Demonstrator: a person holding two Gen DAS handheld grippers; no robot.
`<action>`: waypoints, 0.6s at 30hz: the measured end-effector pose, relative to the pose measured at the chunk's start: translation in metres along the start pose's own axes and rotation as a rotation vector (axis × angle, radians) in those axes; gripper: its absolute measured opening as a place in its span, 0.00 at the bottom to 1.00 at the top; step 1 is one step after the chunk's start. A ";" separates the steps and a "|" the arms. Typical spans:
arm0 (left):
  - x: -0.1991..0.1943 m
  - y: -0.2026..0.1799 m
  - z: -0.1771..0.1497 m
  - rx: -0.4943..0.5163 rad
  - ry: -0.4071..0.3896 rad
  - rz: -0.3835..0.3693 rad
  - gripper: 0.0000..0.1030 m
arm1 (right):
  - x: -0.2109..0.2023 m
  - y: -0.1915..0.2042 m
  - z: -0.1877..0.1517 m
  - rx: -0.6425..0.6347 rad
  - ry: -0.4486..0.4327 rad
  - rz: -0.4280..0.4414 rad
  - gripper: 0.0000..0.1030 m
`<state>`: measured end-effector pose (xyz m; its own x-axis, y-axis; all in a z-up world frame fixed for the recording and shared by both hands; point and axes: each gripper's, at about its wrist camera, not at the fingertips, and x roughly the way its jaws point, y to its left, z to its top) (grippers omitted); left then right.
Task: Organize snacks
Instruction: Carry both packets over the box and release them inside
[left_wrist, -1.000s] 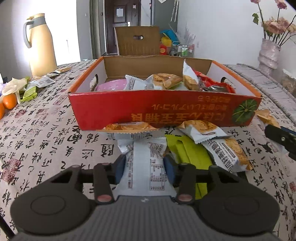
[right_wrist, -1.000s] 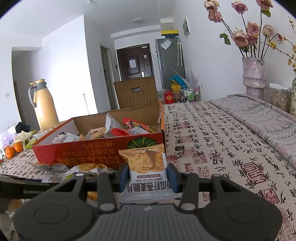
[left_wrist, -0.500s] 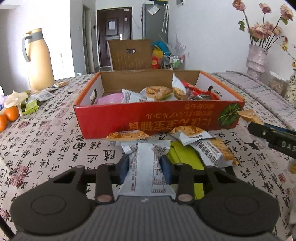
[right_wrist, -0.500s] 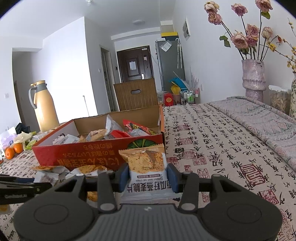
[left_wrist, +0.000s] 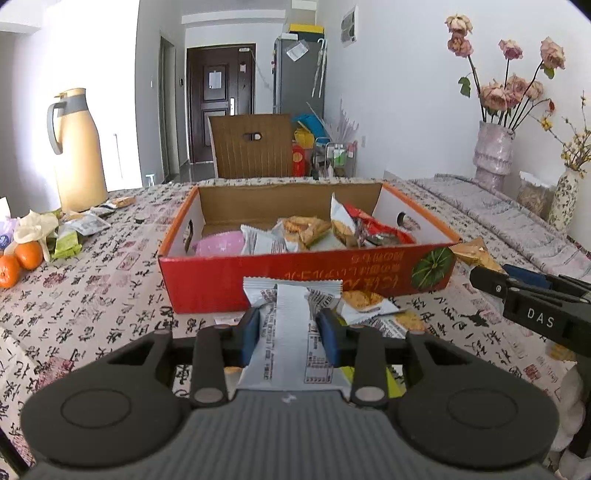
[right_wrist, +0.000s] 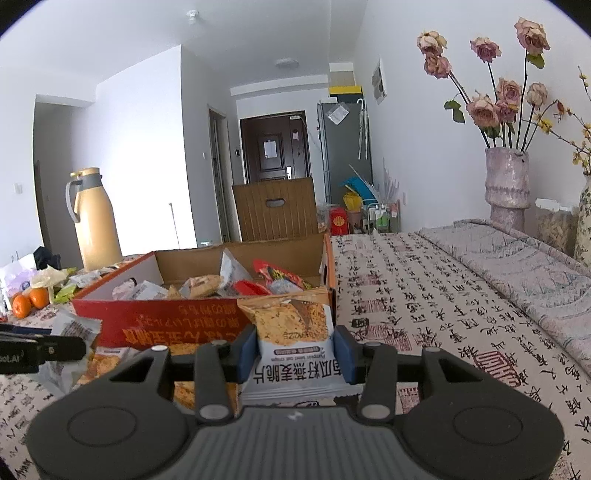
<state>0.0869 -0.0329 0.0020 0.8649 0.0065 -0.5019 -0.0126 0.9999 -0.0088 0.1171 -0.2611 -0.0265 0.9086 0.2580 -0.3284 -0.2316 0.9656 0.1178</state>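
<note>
A red cardboard box (left_wrist: 295, 273) (right_wrist: 166, 317) on the patterned tablecloth holds several snack packets. My left gripper (left_wrist: 290, 325) is shut on a white snack packet (left_wrist: 291, 295), held up in front of the box's near wall. My right gripper (right_wrist: 295, 347) is shut on an orange-and-white crisp packet (right_wrist: 291, 321), just before the box's right front corner. The right gripper (left_wrist: 532, 295) also shows at the right of the left wrist view. The left gripper (right_wrist: 37, 350) shows at the left edge of the right wrist view. More loose packets (left_wrist: 369, 302) (right_wrist: 103, 362) lie on the cloth before the box.
A tan thermos jug (left_wrist: 77, 155), oranges (left_wrist: 18, 262) and wrappers sit at the table's left. A vase of dried roses (left_wrist: 493, 151) stands far right on a grey quilted runner (right_wrist: 535, 273). A brown carton (left_wrist: 251, 146) stands beyond the table.
My left gripper has narrowed onto the white packet and lifted it off the cloth, up toward the box's front wall. The right gripper has kept still with its packet.
</note>
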 end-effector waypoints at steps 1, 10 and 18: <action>-0.001 0.000 0.001 0.000 -0.006 0.000 0.35 | -0.001 0.001 0.002 -0.003 -0.005 0.002 0.42; -0.010 0.002 0.029 0.001 -0.101 0.007 0.35 | -0.002 0.013 0.024 -0.021 -0.059 0.021 0.42; 0.000 0.002 0.065 -0.003 -0.167 0.042 0.35 | 0.017 0.024 0.053 -0.034 -0.096 0.022 0.42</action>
<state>0.1193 -0.0300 0.0579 0.9349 0.0509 -0.3512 -0.0517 0.9986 0.0069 0.1452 -0.2357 0.0203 0.9321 0.2766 -0.2341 -0.2620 0.9607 0.0917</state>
